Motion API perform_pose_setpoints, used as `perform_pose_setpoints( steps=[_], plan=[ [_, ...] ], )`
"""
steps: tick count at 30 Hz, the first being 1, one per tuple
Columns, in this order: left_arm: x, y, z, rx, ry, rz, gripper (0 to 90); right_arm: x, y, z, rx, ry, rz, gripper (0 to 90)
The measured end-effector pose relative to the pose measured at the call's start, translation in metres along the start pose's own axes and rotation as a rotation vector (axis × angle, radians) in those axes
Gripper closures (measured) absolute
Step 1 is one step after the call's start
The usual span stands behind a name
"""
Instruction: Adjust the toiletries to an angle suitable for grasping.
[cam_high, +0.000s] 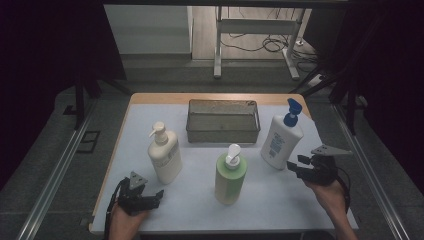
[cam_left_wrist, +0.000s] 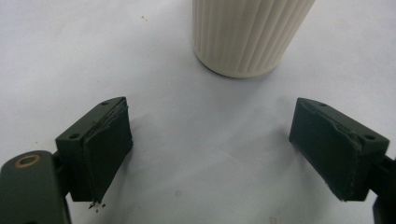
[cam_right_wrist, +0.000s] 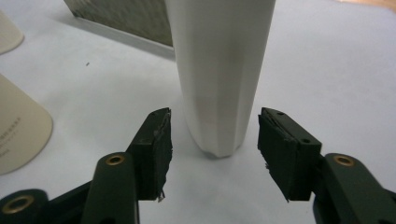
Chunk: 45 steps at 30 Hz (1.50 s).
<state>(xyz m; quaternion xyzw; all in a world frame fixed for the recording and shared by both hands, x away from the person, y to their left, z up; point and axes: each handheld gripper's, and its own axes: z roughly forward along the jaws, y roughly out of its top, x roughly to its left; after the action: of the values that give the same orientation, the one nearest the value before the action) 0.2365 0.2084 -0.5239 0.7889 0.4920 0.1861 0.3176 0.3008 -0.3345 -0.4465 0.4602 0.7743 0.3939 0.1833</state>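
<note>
Right gripper (cam_high: 300, 164) parted, jaws empty, pads either side of but not touching white bottle with blue pump (cam_high: 281, 138); bottle base just ahead between the jaws in right gripper view (cam_right_wrist: 219, 79). Bottle upright on white table cover (cam_high: 280, 200), right of wire basket (cam_high: 223, 121). Left gripper (cam_high: 150, 199) spread wide, nothing held, low at near left edge. Ribbed cream bottle (cam_left_wrist: 247, 35) just beyond its jaws, apart from them; same cream pump bottle (cam_high: 165, 155) upright. Green pump bottle (cam_high: 230, 175) upright at centre, between the two grippers, near the front.
</note>
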Motion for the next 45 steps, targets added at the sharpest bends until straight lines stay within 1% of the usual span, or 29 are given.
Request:
perform_pose_setpoints(
  steps=[1, 2, 3, 5, 10, 12, 17, 22, 26, 36, 43, 45],
  plan=[
    [0.0, 0.0, 0.0, 0.0, 0.0, 0.0, 12.7, 0.0, 0.0, 0.0, 0.0, 0.0, 0.0, 43.6],
    [0.0, 0.0, 0.0, -0.001, -0.001, -0.004, 12.7, 0.0, 0.004, -0.001, -0.002, -0.006, -0.007, 40.6],
    [0.0, 0.0, 0.0, -0.001, -0.001, -0.004, 12.7, 0.0, 0.004, -0.001, -0.002, -0.006, -0.007, 40.6],
    [0.0, 0.0, 0.0, -0.001, -0.001, -0.004, 12.7, 0.0, 0.01, -0.001, -0.004, -0.011, -0.016, 37.9],
    [0.0, 0.0, 0.0, 0.002, 0.0, 0.0, 12.7, -0.003, 0.02, -0.001, -0.012, -0.022, -0.016, 33.6],
    [0.0, 0.0, 0.0, 0.002, -0.001, 0.0, 12.7, -0.003, 0.022, -0.001, -0.016, -0.021, -0.017, 33.6],
    [0.0, 0.0, 0.0, 0.002, -0.001, 0.0, 12.7, -0.004, 0.036, 0.001, -0.027, -0.013, -0.026, 29.3],
    [0.0, 0.0, 0.0, 0.002, -0.001, 0.0, 12.7, -0.002, 0.048, 0.007, -0.036, -0.008, -0.038, 26.5],
    [0.0, 0.0, 0.0, 0.002, -0.001, 0.0, 12.7, -0.002, 0.055, 0.013, -0.044, -0.01, -0.051, 26.4],
    [0.0, 0.0, 0.0, 0.002, -0.001, 0.0, 12.7, 0.0, 0.07, 0.027, -0.05, 0.001, -0.05, 27.0],
    [0.0, 0.0, 0.0, 0.002, -0.001, -0.001, 12.7, 0.004, 0.075, 0.035, -0.043, 0.0, -0.055, 29.0],
    [0.0, 0.0, 0.0, 0.002, -0.001, 0.0, 12.7, 0.005, 0.076, 0.038, -0.047, -0.005, -0.056, 31.0]
  ],
)
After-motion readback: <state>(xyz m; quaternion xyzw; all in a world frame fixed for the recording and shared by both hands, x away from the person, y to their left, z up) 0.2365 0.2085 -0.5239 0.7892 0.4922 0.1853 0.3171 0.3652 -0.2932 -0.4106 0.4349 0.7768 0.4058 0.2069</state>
